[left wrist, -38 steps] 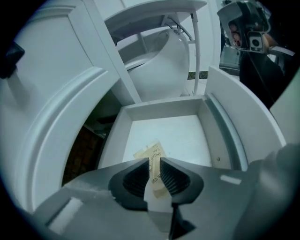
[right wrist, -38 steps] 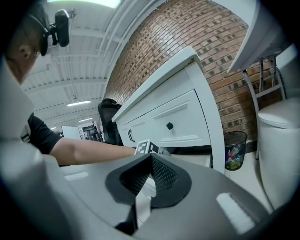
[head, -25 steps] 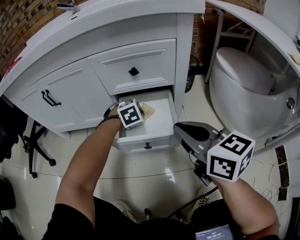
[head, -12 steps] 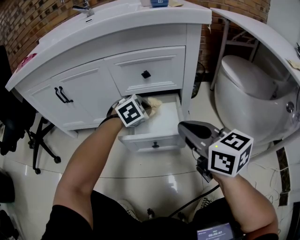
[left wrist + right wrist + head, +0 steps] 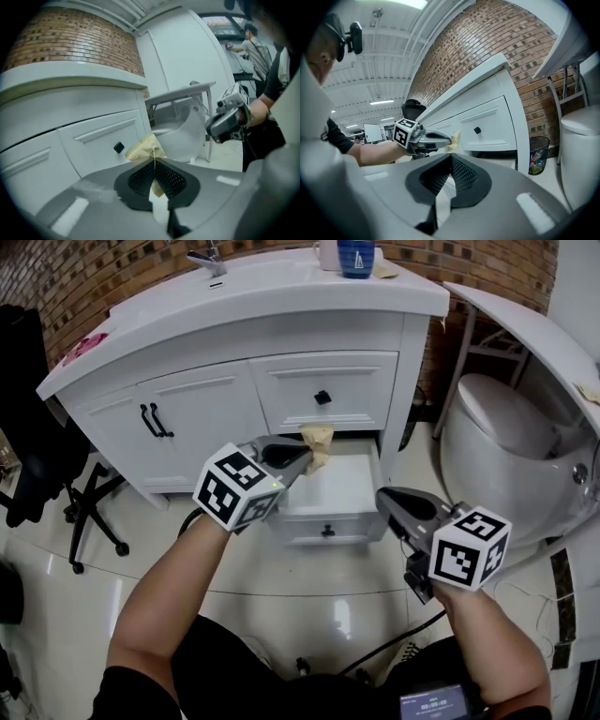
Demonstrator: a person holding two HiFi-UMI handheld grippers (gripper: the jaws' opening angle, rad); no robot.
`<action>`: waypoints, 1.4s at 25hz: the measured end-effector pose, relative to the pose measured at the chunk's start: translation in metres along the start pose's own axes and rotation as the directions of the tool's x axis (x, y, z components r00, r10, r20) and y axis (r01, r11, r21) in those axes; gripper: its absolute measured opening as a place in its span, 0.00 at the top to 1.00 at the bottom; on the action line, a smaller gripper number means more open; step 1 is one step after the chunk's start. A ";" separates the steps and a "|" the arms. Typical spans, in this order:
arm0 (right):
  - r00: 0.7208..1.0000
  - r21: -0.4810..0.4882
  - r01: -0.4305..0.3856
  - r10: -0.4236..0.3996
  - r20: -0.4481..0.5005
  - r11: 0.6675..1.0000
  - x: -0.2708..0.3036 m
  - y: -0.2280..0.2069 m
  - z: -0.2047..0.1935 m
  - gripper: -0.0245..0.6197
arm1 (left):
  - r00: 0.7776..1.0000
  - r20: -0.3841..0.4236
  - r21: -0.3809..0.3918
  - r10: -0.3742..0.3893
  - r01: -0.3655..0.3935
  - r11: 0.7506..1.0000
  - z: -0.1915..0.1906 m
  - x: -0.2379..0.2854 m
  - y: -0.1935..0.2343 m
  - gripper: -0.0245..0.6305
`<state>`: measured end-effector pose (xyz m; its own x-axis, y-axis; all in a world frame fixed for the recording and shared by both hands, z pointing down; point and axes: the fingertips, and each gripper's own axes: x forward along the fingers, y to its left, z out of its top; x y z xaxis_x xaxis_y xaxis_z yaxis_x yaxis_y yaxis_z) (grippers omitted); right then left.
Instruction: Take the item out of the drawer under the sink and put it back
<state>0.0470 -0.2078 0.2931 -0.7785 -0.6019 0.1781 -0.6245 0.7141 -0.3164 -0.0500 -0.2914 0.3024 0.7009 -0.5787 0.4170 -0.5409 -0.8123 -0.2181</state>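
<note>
A tan paper packet (image 5: 317, 440) hangs above the open bottom drawer (image 5: 339, 487) of the white sink cabinet (image 5: 202, 409). My left gripper (image 5: 302, 457) is shut on the packet and holds it clear of the drawer. In the left gripper view the packet (image 5: 144, 150) sticks up from between the closed pads (image 5: 140, 178). My right gripper (image 5: 387, 500) floats to the right of the drawer front, shut with nothing in it. In the right gripper view, its own jaws (image 5: 451, 160) are pressed together, and beyond them are the left gripper (image 5: 440, 138) and the packet (image 5: 455, 137).
A white toilet (image 5: 502, 423) stands right of the cabinet, under a white sloping panel (image 5: 525, 315). A black chair (image 5: 52, 465) is at the left. A blue cup (image 5: 356, 257) sits on the counter. A small bin (image 5: 538, 161) stands by the brick wall.
My left gripper has come up and back out of the drawer with the packet in it. The right gripper has kept its place by the drawer front.
</note>
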 end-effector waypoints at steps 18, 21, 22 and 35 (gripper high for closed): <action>1.000 -0.039 0.026 -0.026 -0.002 0.999 -0.002 0.009 0.000 0.96 | 0.948 0.288 -0.284 0.135 -0.050 0.958 0.001 -0.095 -0.045 0.95; 1.000 -0.044 0.029 -0.030 -0.005 0.999 -0.002 0.008 -0.001 0.96 | 0.949 0.284 -0.313 0.138 -0.044 0.949 -0.009 -0.095 -0.045 0.95; 0.999 -0.046 0.031 -0.032 -0.005 0.998 -0.002 0.008 -0.001 0.96 | 0.949 0.281 -0.320 0.144 -0.049 0.946 -0.012 -0.095 -0.044 0.95; 0.999 -0.044 0.044 -0.045 -0.025 0.998 0.000 0.003 -0.006 0.96 | 0.958 0.254 -0.318 0.132 -0.046 0.947 -0.023 -0.094 -0.057 0.95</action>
<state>0.0449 -0.2039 0.2977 -0.7506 -0.6247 0.2153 -0.6606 0.7017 -0.2669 -0.0956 -0.1895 0.2961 0.7184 -0.6800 0.1463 -0.6922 -0.7196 0.0547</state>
